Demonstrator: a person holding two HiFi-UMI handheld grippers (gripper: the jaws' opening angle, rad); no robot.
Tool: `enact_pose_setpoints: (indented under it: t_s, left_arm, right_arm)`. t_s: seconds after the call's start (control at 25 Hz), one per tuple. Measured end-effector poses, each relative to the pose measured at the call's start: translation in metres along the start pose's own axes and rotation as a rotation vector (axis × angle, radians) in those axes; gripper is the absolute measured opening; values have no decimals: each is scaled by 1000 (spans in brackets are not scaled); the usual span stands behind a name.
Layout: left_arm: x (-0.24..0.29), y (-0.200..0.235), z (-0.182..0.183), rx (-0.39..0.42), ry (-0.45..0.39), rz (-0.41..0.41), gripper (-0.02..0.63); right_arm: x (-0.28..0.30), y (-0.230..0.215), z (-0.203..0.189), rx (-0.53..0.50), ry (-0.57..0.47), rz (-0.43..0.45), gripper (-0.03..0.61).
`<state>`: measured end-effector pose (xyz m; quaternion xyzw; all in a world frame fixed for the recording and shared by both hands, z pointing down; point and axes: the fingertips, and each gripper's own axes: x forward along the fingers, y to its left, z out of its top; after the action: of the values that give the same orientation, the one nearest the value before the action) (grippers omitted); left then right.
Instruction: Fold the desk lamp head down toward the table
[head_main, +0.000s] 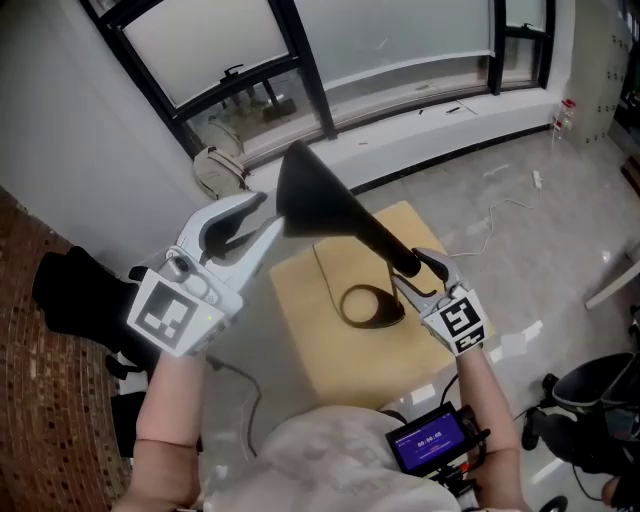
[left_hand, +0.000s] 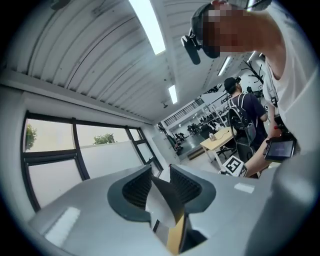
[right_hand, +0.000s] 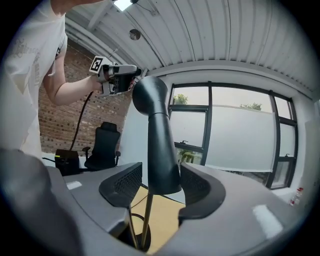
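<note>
A desk lamp stands on a small pale wooden table. Its black cone head is raised above its ring base. My left gripper is at the wide rim of the cone. In the left gripper view the thin rim runs between the jaws of the left gripper, and the pads stand off it, open. My right gripper straddles the narrow lower end of the head. In the right gripper view the head and brass stem sit between the open jaws of the right gripper, with gaps on both sides.
A window wall and white sill lie beyond the table. A white cable trails on the floor. A black chair is at lower right, a dark bag at left. A small screen hangs at the person's waist.
</note>
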<state>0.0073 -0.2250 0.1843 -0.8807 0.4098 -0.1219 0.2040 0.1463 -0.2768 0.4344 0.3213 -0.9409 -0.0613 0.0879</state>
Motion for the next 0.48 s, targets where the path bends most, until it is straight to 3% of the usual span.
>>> enact_pose_setpoints:
  t_s: [0.2, 0.48]
  left_arm:
    - [18, 18, -3, -6, 49, 50, 161]
    - [28, 26, -9, 1, 125, 93, 163]
  right_arm:
    - [7, -3, 2, -28, 6, -15, 253]
    - [11, 4, 4, -56, 20, 2, 245]
